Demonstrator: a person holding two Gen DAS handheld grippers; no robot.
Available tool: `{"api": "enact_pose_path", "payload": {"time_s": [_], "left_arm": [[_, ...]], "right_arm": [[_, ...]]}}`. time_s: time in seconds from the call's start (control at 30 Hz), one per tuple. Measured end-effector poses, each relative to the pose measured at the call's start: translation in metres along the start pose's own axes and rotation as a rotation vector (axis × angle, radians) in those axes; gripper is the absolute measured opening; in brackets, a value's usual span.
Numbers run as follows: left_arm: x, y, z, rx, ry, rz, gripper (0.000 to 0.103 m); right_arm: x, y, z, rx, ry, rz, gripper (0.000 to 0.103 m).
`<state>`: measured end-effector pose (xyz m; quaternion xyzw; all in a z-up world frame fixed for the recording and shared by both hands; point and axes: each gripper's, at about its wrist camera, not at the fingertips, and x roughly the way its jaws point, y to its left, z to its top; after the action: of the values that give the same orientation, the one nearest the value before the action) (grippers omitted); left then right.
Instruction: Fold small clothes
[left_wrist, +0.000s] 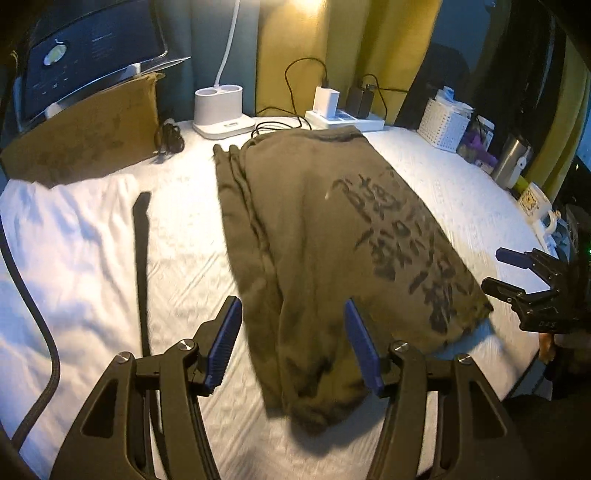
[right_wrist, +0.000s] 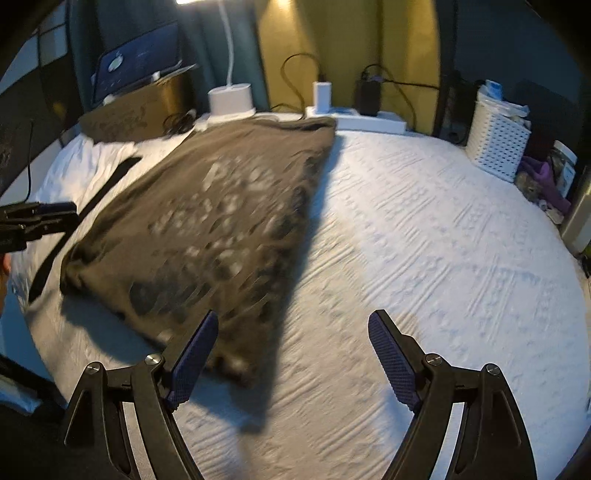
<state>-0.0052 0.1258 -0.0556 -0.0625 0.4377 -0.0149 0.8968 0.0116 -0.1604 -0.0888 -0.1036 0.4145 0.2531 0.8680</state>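
An olive-brown T-shirt (left_wrist: 332, 236) with dark printed characters lies folded lengthwise on the white table cover (left_wrist: 461, 199); it also shows in the right wrist view (right_wrist: 207, 221). My left gripper (left_wrist: 291, 314) is open, hovering over the shirt's near end, holding nothing. My right gripper (right_wrist: 291, 325) is open and empty, above the cover just right of the shirt's near corner. The right gripper shows at the left wrist view's right edge (left_wrist: 517, 273). The left gripper shows at the right wrist view's left edge (right_wrist: 40, 218).
A black strap (left_wrist: 142, 258) lies left of the shirt. At the back stand a cardboard box (left_wrist: 85, 140), a laptop (left_wrist: 92, 48), a white lamp base (left_wrist: 219, 110) and a power strip with chargers (left_wrist: 343, 114). A white basket (right_wrist: 496, 140), steel cup (left_wrist: 511, 162) and mug (left_wrist: 535, 203) line the right.
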Motion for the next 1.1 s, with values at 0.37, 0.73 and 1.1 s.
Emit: {"api": "enact_pose_path", "payload": {"time_s": [0.37, 0.73, 1.1], "left_arm": [[0.045, -0.002, 0.045, 0.006, -0.007, -0.03, 0.058], [0.095, 0.018, 0.065, -0.002, 0.066, 0.017, 0.058], [0.101, 0.032, 0.067, 0.017, 0.087, -0.025, 0.058]], "right_arm": [[0.025, -0.013, 0.04, -0.001, -0.005, 0.012, 0.084], [0.078, -0.016, 0.076, -0.007, 0.038, 0.013, 0.084], [0.098, -0.03, 0.076, -0.045, 0.067, -0.033, 0.084]]}}
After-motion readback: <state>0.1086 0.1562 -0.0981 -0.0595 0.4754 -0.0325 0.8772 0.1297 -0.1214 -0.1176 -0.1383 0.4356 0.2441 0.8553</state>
